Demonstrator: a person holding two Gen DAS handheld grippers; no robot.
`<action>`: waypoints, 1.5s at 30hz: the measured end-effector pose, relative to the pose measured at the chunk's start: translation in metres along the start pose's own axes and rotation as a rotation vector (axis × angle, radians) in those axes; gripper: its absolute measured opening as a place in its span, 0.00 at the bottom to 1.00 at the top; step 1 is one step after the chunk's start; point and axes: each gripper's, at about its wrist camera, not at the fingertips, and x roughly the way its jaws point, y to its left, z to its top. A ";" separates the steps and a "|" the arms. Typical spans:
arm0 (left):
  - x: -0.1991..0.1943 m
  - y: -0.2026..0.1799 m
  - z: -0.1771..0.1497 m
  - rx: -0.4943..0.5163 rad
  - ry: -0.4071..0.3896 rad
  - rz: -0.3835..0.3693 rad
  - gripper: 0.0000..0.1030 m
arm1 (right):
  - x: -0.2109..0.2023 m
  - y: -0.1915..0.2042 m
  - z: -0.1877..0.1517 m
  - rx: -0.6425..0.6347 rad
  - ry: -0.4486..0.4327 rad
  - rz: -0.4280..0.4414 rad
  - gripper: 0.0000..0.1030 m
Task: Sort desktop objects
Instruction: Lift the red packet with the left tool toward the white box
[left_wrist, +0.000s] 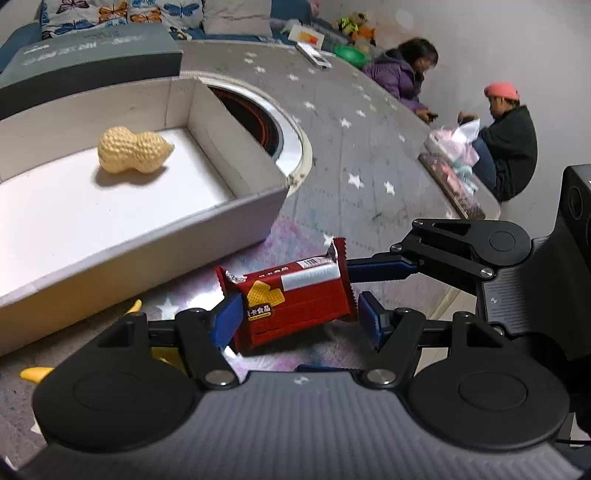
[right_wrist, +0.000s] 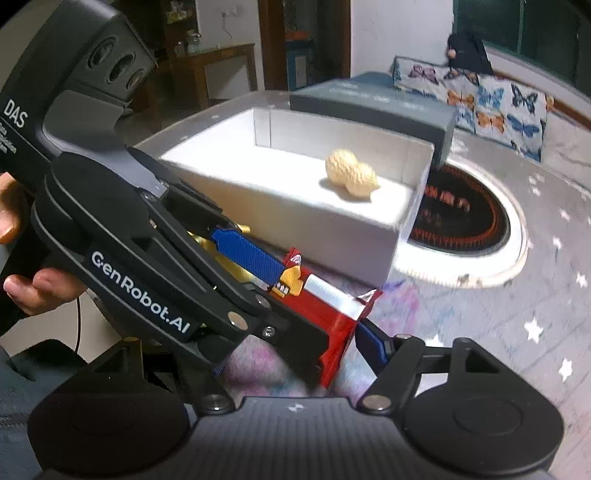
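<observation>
"GenRobot.AI", "DAS" — left claw (right_wrist: 295, 291); "食品" — wrapper (left_wrist: 291, 299).

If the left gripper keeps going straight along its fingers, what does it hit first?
The red wafer snack packet, which already sits between the left gripper fingers. Past it lies the grey star-patterned table cover, though depth there is hard to judge.

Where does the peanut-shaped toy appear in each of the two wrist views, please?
Left wrist view: the peanut-shaped toy lies left of centre, upper half, inside the white box.
Right wrist view: the toy sits right of centre, upper half, in the same box.
Shared landmark: the red snack packet lying in front of the box.
</observation>
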 end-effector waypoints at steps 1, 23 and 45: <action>-0.001 0.000 0.000 -0.003 -0.007 0.000 0.65 | -0.001 0.000 0.002 -0.008 -0.004 -0.004 0.70; 0.006 0.003 -0.013 0.069 0.035 0.004 0.65 | 0.012 -0.013 -0.022 -0.036 0.022 0.019 0.69; 0.006 0.006 -0.006 0.041 0.055 0.077 0.65 | 0.030 -0.019 -0.013 -0.096 0.033 0.002 0.73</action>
